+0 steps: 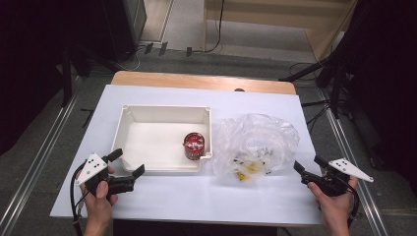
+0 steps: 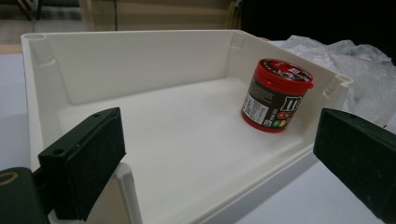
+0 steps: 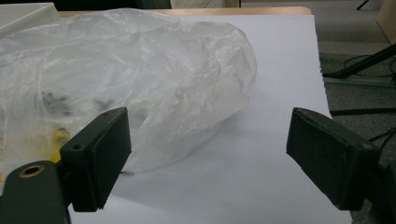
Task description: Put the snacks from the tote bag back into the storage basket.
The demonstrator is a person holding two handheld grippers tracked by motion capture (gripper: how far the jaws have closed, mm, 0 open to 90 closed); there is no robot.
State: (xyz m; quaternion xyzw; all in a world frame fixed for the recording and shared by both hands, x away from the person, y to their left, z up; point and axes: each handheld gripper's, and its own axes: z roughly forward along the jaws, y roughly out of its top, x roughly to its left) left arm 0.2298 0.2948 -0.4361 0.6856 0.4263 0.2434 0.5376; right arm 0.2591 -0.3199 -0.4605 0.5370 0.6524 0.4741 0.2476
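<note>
Candy tub (image 1: 194, 146), red with a red lid, is what this looks to be about; from the high view it stands upright in the white bin (image 1: 129, 114), tucked into the bin's near right corner, almost touching the right wall; the left gripper (image 1: 126, 164) sits just off the bin's near left corner with its fingers spread and nothing between them, so the tub lies at roughly 2 o'clock from it, across the near wall; the right gripper (image 1: 307, 167) is out past the crumpled clear plastic bag (image 1: 255, 142), fingers also spread and empty, and the tub is at about 10 o'clock from it with the whole bag in between; so I'd say the left hand is nearer and has the cleaner line, though the bin's near rim is what it has to get over.

Left gripper view: tub (image 2: 275, 95) upright, long axis vertical, up at 1 o'clock between the two black fingers (image 2: 86, 161), well apart from them; bin floor (image 2: 187, 140) bare otherwise; the bin's rim corner sits right under the left finger; bag (image 2: 355, 74) pokes up behind the right wall.

Right gripper view: bag (image 3: 140, 79) fills the 10 to 12 o'clock side, just beside the left finger (image 3: 100, 156); some small dark and yellow bits show inside it, too blurry to name; bare white table (image 3: 261, 140) ahead between the gaping fingers.
</note>
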